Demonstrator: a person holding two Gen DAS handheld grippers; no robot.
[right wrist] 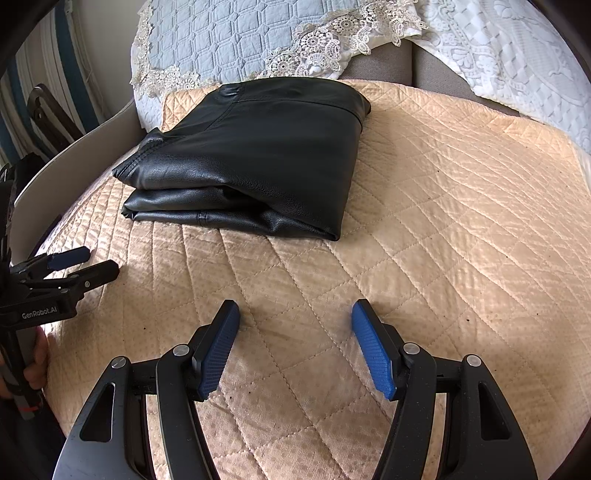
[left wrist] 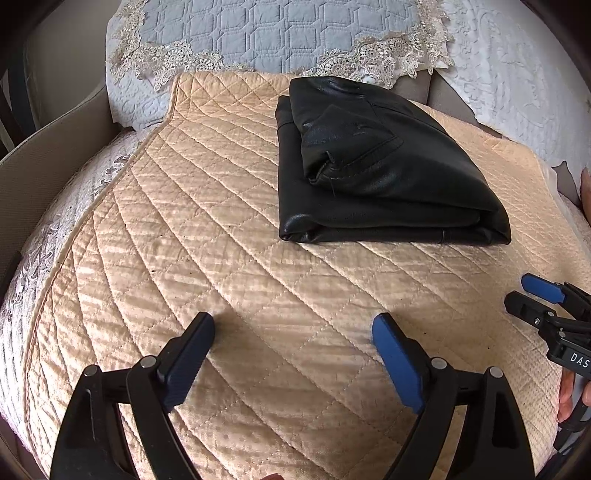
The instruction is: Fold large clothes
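A black leather garment [left wrist: 380,170] [right wrist: 255,162] lies folded into a thick, layered bundle on a beige quilted cover [left wrist: 229,266] [right wrist: 443,221]. My left gripper [left wrist: 293,332] stands open a good way in front of the bundle, with only the quilt between its blue pads. My right gripper [right wrist: 295,317] is open too, well short of the garment, nothing between its fingers. Each gripper shows in the other's view: the right one [left wrist: 532,295] at the right edge, the left one [right wrist: 88,264] at the left edge. Neither touches the garment.
Behind the garment lie a pale blue quilted cushion with lace trim [left wrist: 266,33] [right wrist: 229,37] and a white textured cover [left wrist: 517,74] [right wrist: 517,55]. A curved beige armrest [left wrist: 48,162] borders the left. A hand [right wrist: 35,354] grips the left tool's handle.
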